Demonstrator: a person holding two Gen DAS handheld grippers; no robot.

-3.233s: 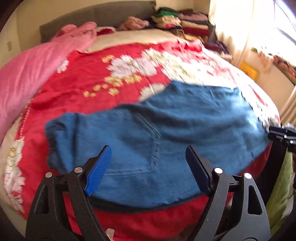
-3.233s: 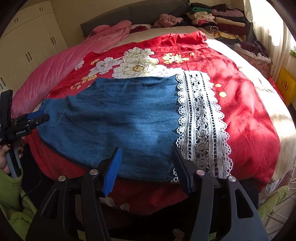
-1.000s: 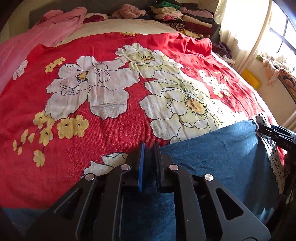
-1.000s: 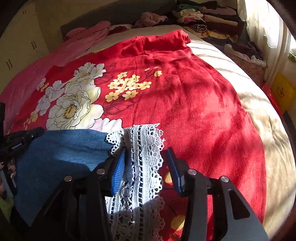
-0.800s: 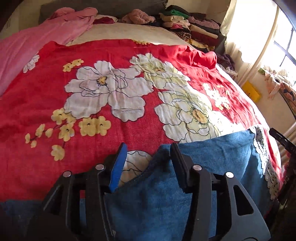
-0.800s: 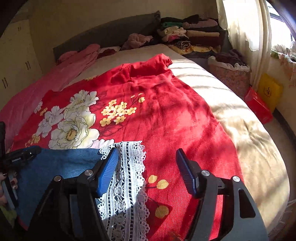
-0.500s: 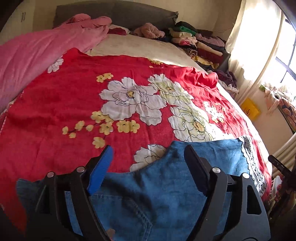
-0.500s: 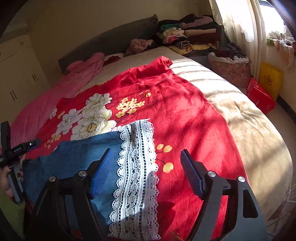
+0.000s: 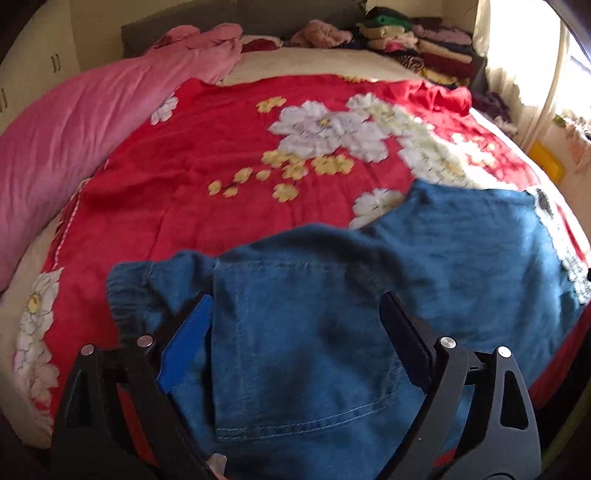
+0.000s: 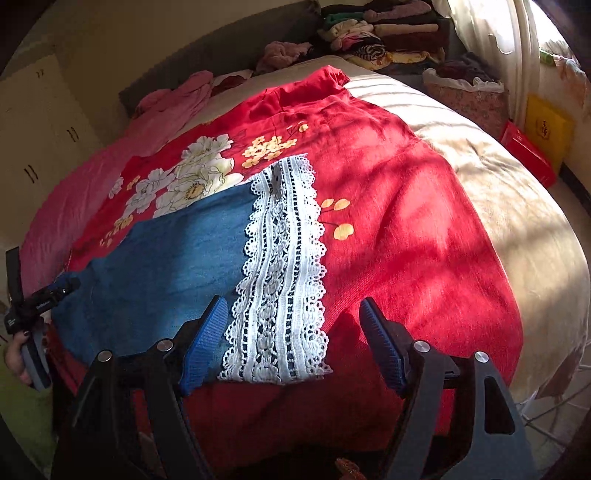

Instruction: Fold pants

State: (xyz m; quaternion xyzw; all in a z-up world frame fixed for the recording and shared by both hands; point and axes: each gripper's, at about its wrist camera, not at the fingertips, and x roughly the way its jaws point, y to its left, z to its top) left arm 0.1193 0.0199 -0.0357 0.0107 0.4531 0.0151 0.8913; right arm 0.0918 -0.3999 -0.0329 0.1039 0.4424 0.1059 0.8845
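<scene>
Blue denim pants with a white lace hem lie folded flat near the front edge of the bed. In the left wrist view my left gripper is open and empty above the waistband end and back pocket. In the right wrist view my right gripper is open and empty above the lace hem end. The left gripper also shows at the left edge of the right wrist view, held in a hand.
A red flowered blanket covers the bed. A pink quilt lies along the left. Stacked clothes sit at the headboard. A basket, a yellow box and a red box stand at the right.
Both grippers let go of the far edge of the pants, opened, and drew back toward the bed's front edge. The pants now lie folded flat.
</scene>
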